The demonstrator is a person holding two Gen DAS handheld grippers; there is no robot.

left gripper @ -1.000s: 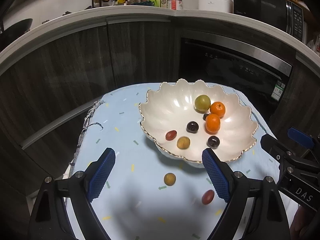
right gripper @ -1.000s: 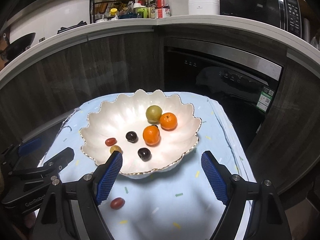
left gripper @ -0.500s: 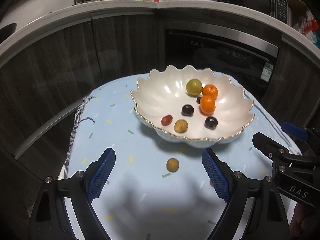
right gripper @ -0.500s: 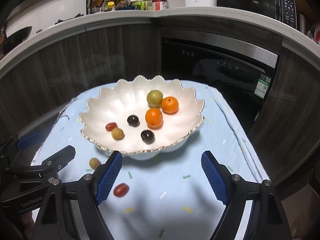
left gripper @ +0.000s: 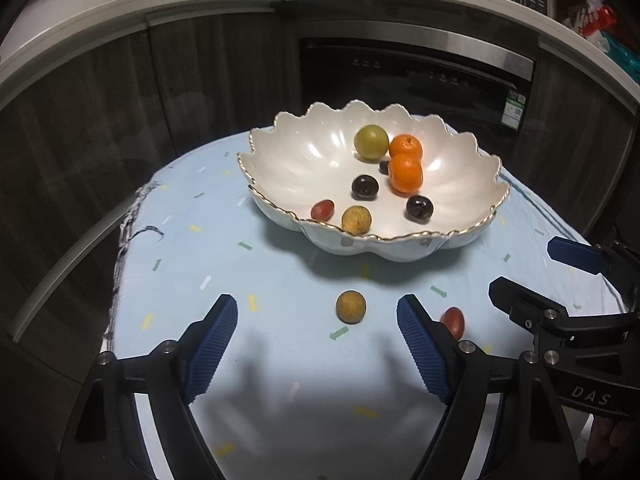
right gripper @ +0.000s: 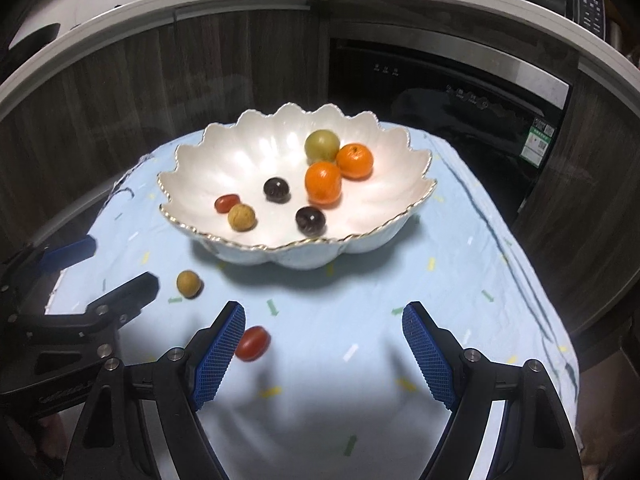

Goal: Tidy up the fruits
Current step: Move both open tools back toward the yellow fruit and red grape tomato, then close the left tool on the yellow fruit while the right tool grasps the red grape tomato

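— Two fruits lay loose on the blue cloth [left gripper: 224, 320], didn't they?

— Yes. A tan round fruit [left gripper: 351, 307] sat in front of the bowl [left gripper: 280, 152], and a small red tomato [left gripper: 453, 322] lay near it, to its right in the left camera.

— Where were they relative to the tongs?

— The left tongs [left gripper: 317, 346] were spread wide with nothing held. The tan fruit lay between the two blue pads, just ahead of their tips, touching neither. The tomato was partly hidden behind the right pad [left gripper: 420, 354]. The right tongs [right gripper: 323, 350] were also wide apart and empty. In their own camera the tomato [right gripper: 252, 343] sat just beside the left pad [right gripper: 218, 354], on its inner side; I couldn't tell whether they touched. The tan fruit [right gripper: 189, 283] lay off to the left, outside that gap.

— And the bowl?

— It held a green fruit [right gripper: 322, 145], two oranges [right gripper: 323, 183], two dark plums [right gripper: 276, 189], another tomato [right gripper: 227, 203] and another tan fruit [right gripper: 241, 217].
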